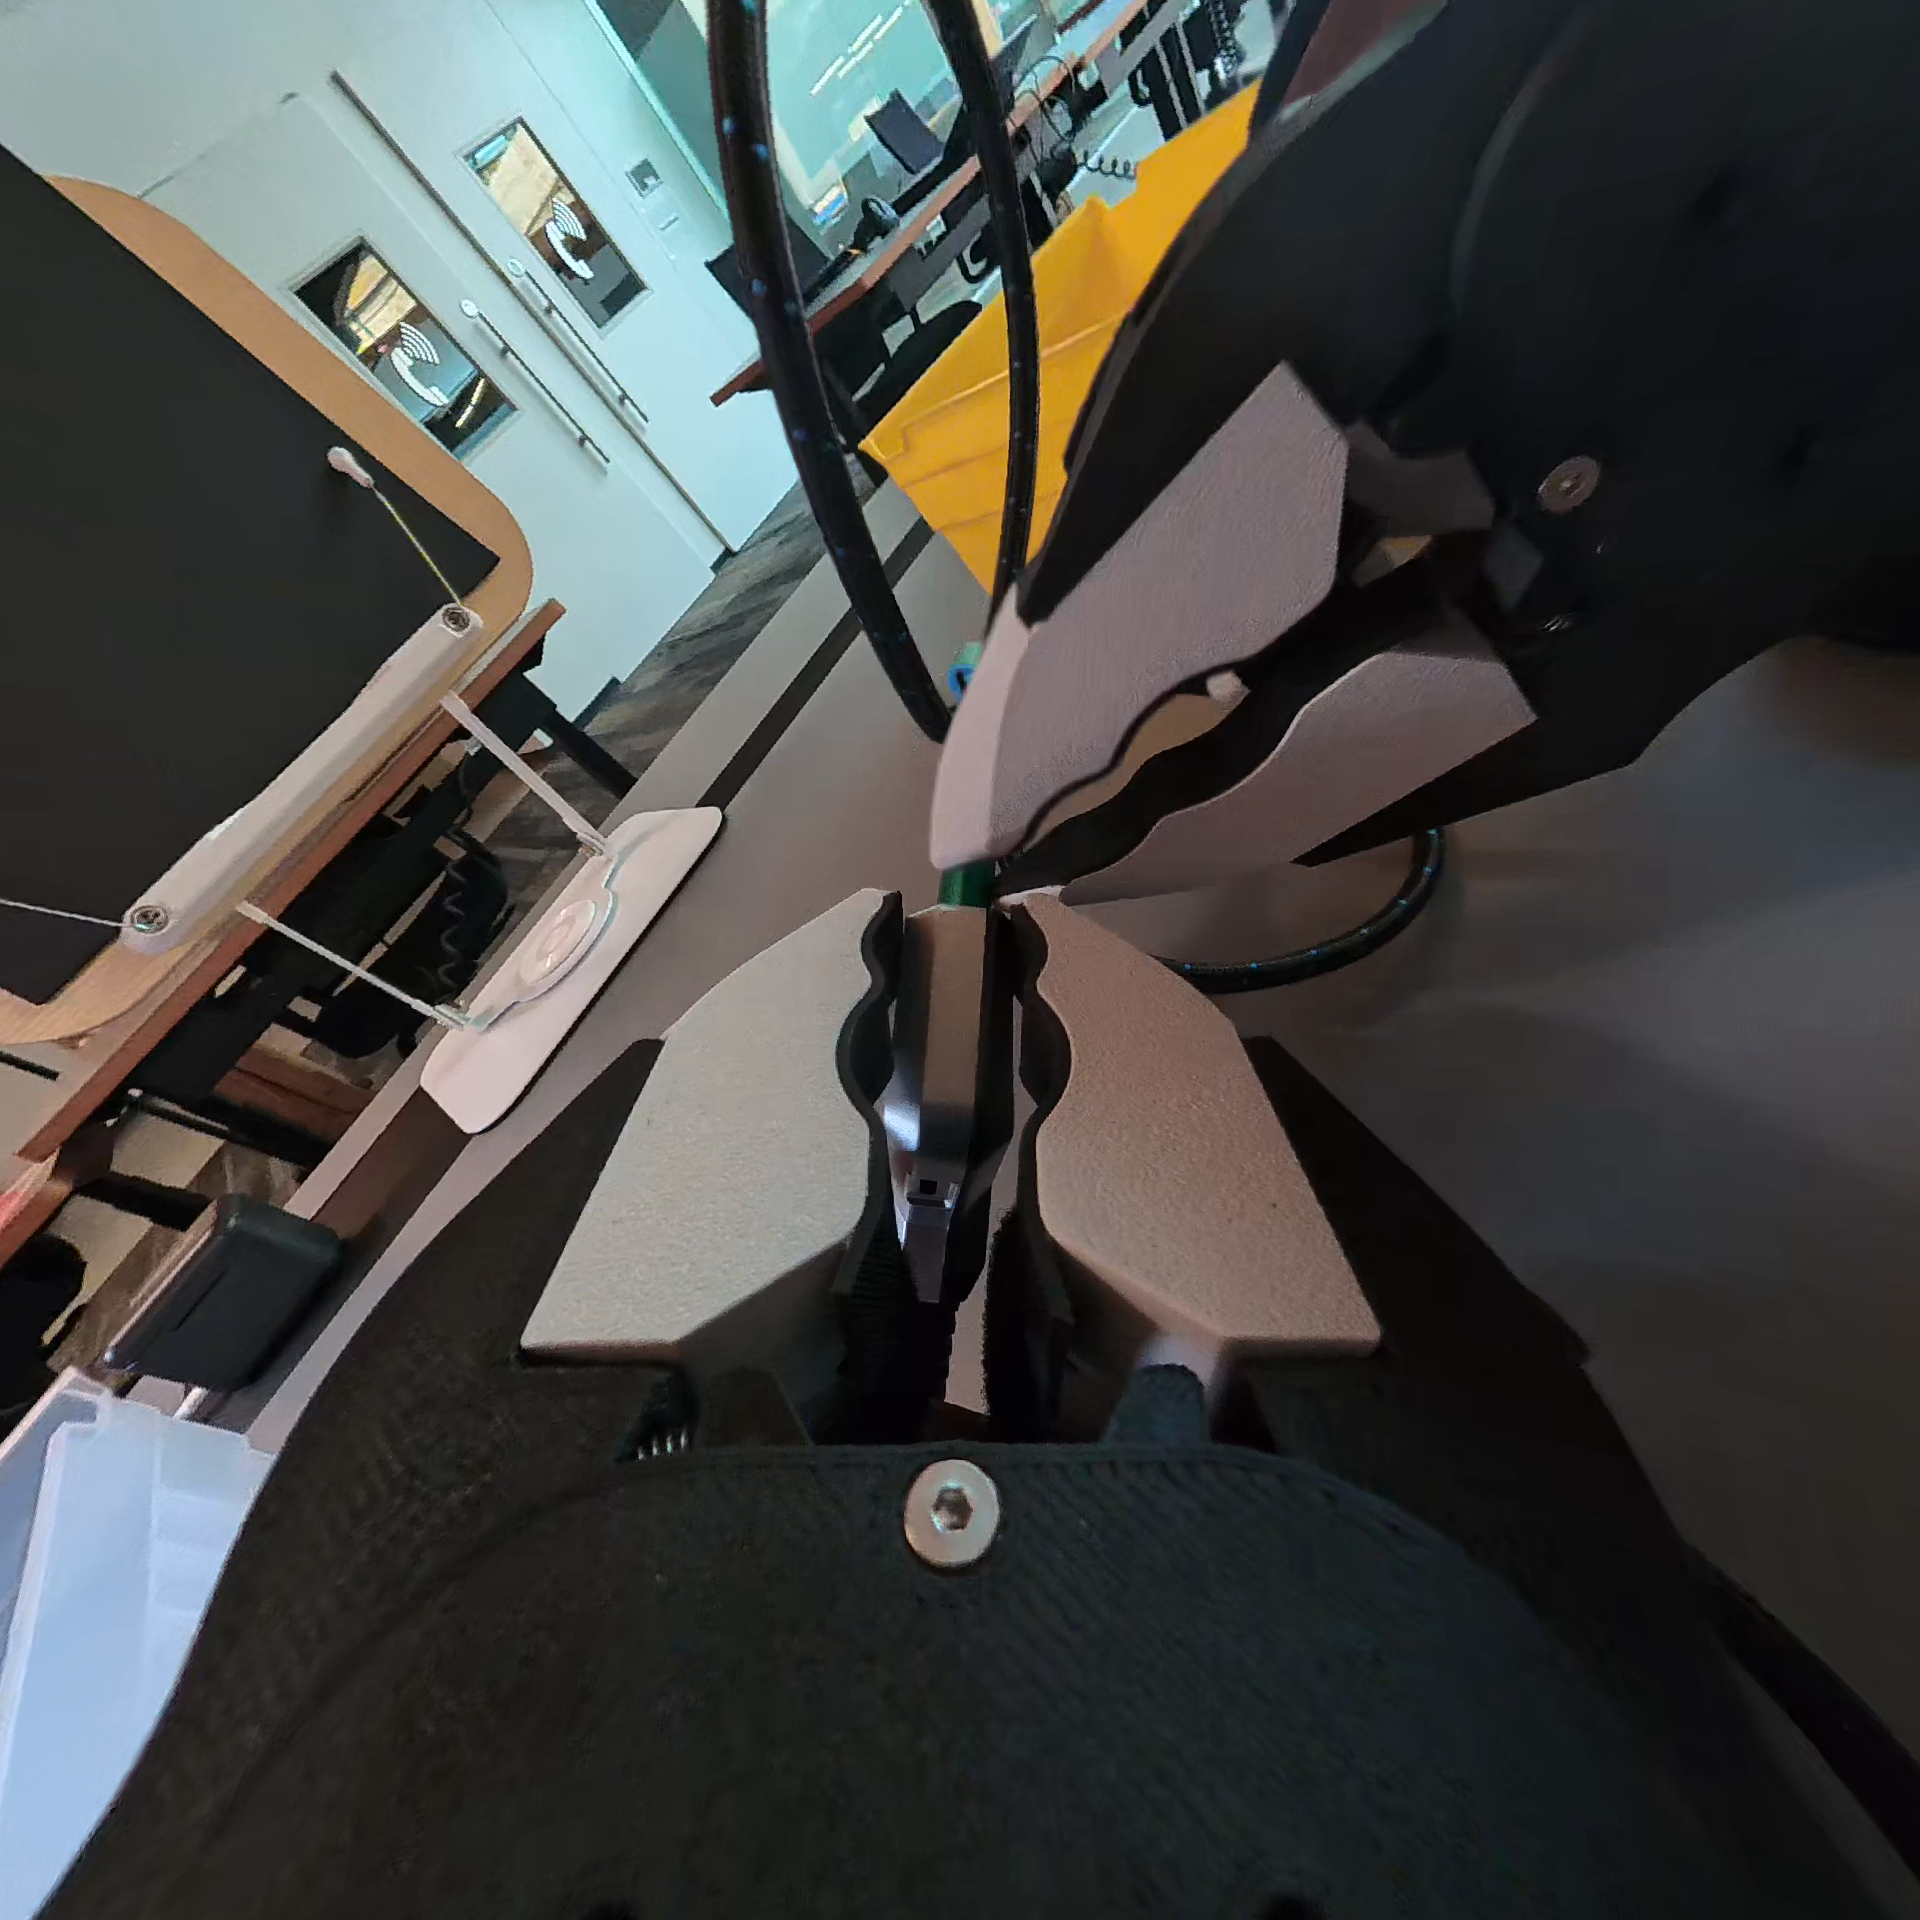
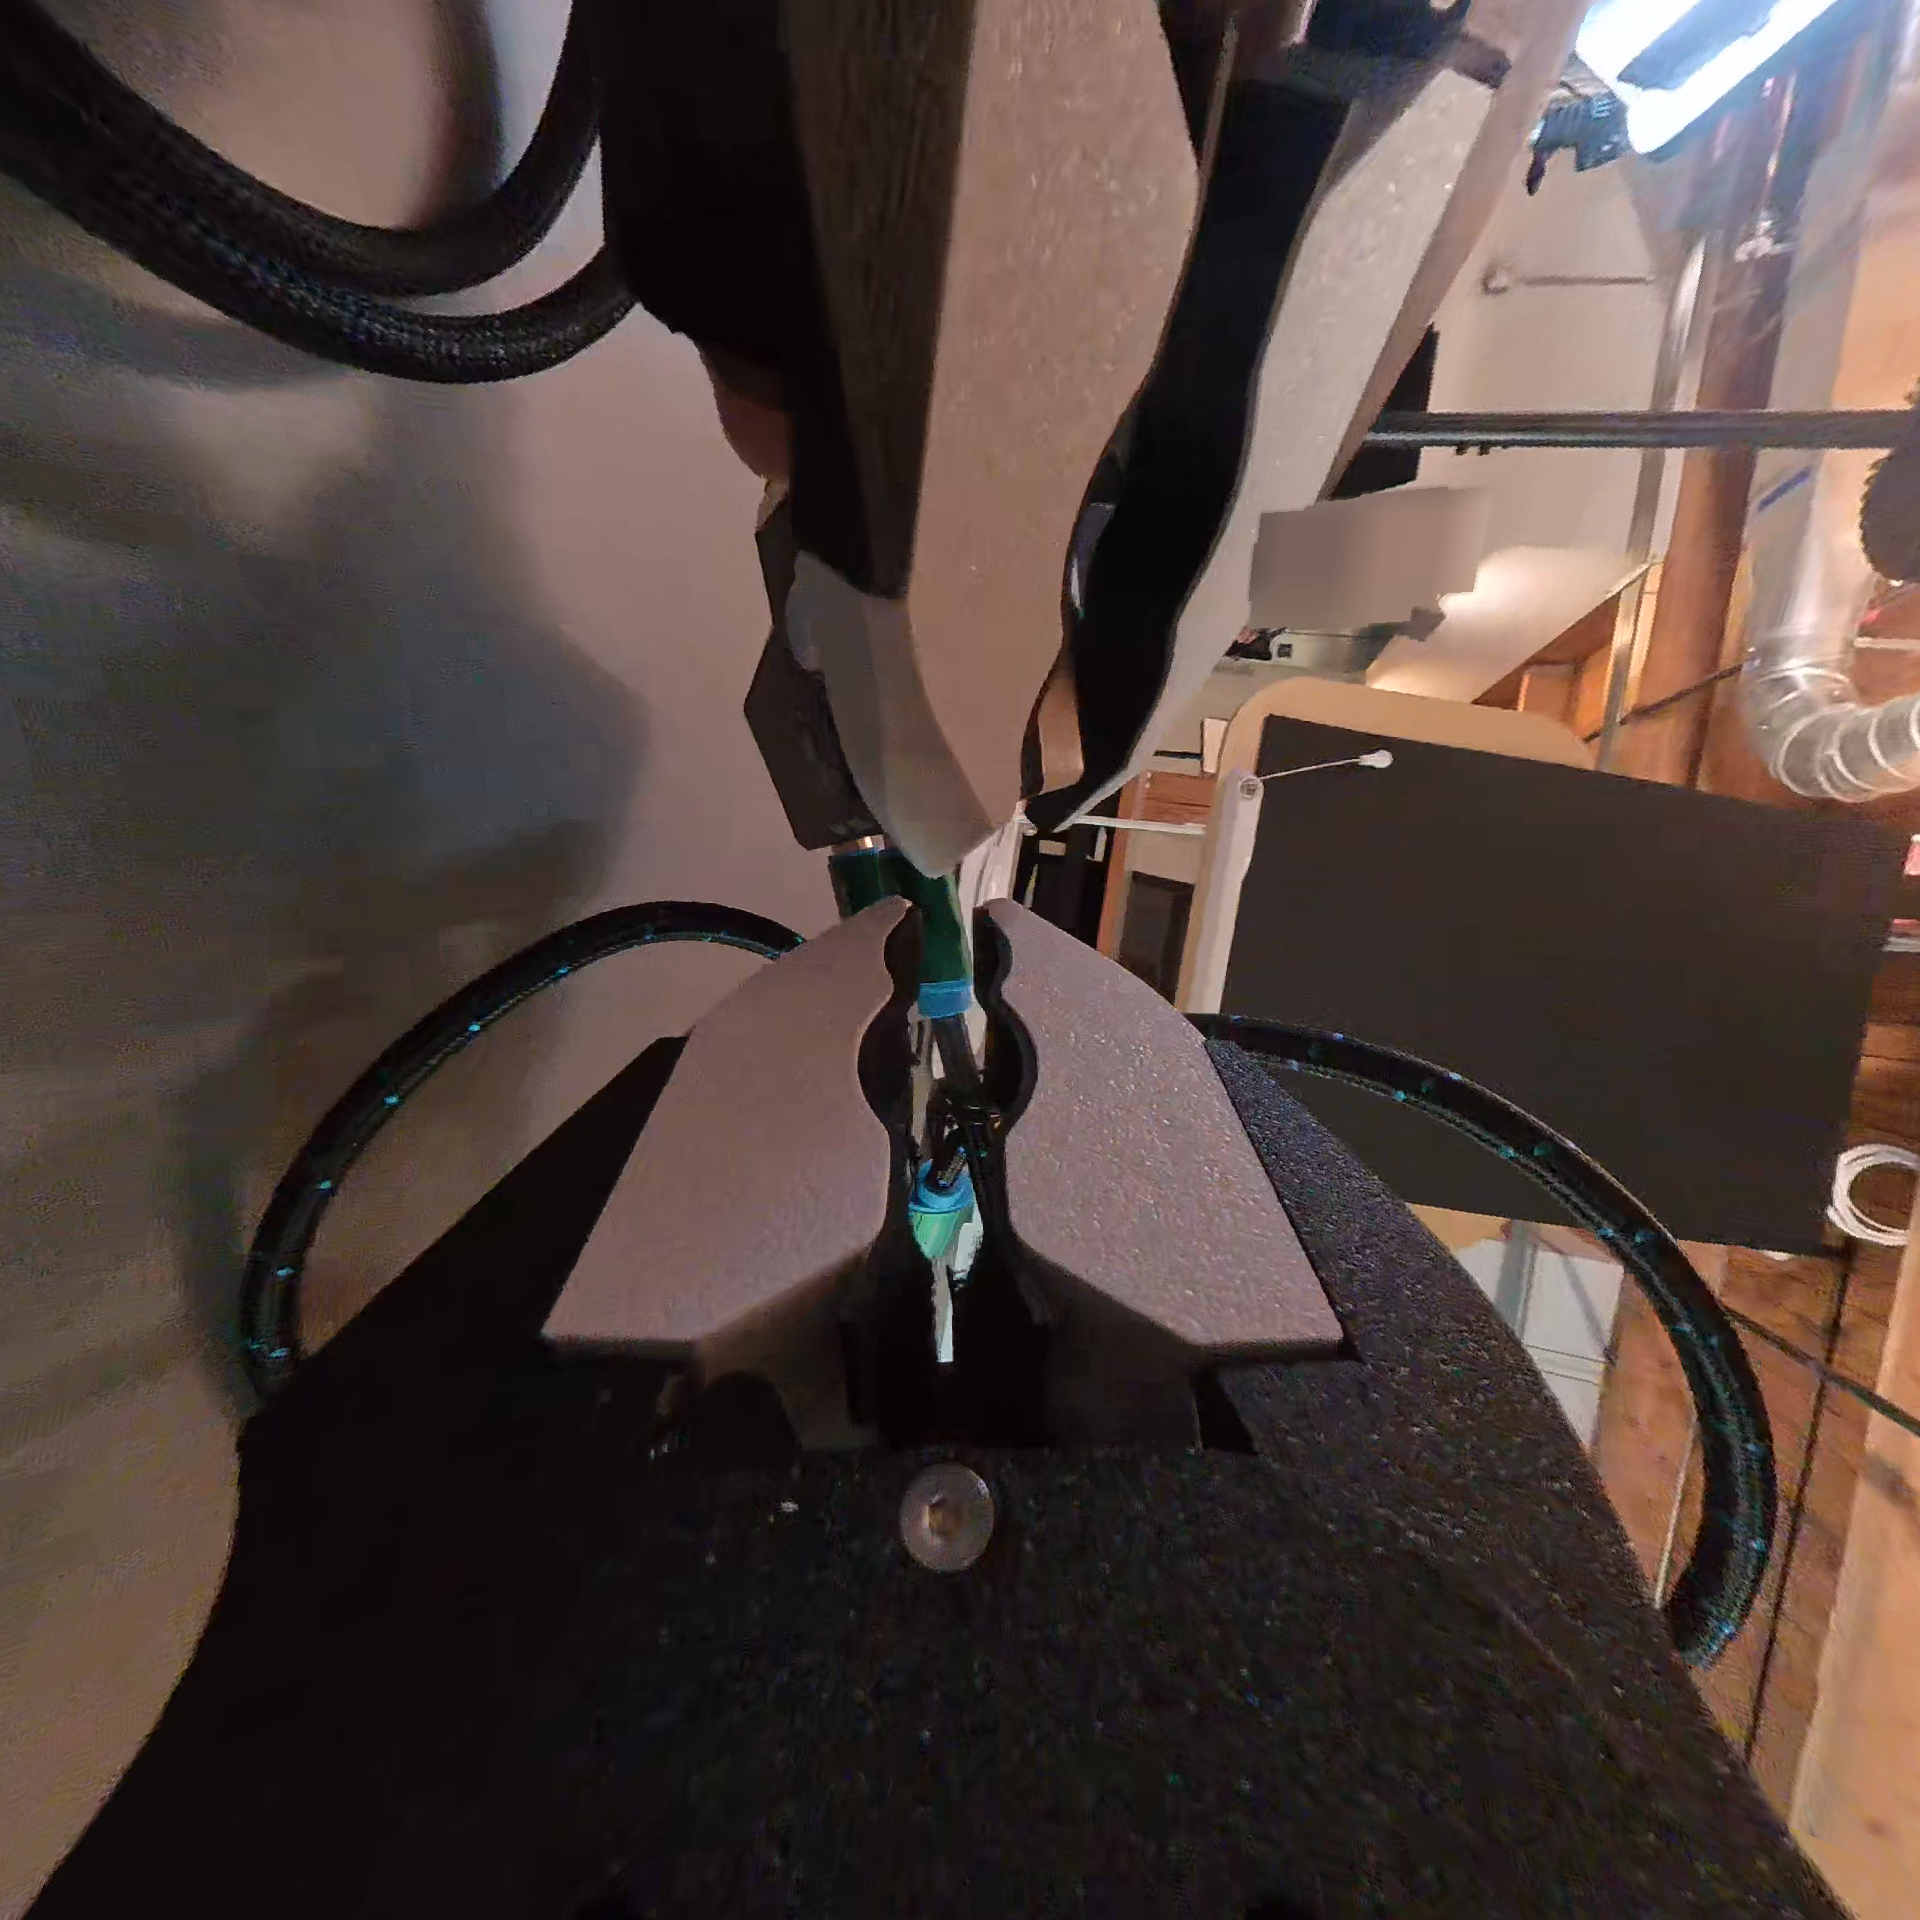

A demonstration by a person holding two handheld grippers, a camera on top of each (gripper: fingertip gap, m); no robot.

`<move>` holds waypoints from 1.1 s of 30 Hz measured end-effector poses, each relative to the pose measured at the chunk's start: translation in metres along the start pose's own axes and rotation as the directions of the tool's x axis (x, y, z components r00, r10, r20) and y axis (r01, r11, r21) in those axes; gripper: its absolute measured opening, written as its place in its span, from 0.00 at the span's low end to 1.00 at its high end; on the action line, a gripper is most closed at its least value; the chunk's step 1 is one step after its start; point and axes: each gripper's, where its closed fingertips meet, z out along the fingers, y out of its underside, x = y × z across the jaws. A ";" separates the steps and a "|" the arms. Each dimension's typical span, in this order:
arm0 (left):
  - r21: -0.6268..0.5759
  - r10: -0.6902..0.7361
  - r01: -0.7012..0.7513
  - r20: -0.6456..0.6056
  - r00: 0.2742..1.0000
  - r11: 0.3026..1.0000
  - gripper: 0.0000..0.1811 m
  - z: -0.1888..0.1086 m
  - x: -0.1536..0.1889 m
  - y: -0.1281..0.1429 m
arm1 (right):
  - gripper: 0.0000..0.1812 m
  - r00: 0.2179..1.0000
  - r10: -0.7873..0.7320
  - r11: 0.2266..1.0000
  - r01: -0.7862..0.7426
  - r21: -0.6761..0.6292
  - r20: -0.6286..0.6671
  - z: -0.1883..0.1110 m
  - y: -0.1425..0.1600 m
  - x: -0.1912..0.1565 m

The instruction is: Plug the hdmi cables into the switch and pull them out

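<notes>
Left hand-held gripper (image 1: 948,925) pinches the slim black box-shaped switch (image 1: 951,1049) between its grey fingers, held above the grey surface (image 1: 1662,1039). Right hand-held gripper (image 2: 948,914) is pressed onto the green metal HDMI plug (image 2: 940,935), blue collar behind it, plug tip meeting the switch end. A second green plug sits just beside it at the switch. Black braided blue-flecked cables (image 1: 790,364) loop up and over the surface. Yellow plastic bin (image 1: 1039,343) stands toward the far edge.
</notes>
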 end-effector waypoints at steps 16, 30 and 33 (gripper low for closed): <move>-0.058 0.230 -0.232 -0.044 0.972 0.971 0.20 0.002 0.014 0.010 | 0.08 0.930 0.168 0.986 -0.160 -0.050 0.326 -0.003 0.007 -0.028; -0.206 0.235 -0.276 -0.204 0.950 0.939 0.13 0.005 0.034 0.040 | 0.07 0.939 0.123 0.987 -0.150 0.061 0.320 -0.008 0.000 -0.043; -0.428 0.303 -0.283 -0.021 0.953 0.859 0.12 -0.013 -0.018 0.082 | 0.07 0.969 0.054 0.986 -0.014 -0.163 0.243 -0.013 0.067 -0.040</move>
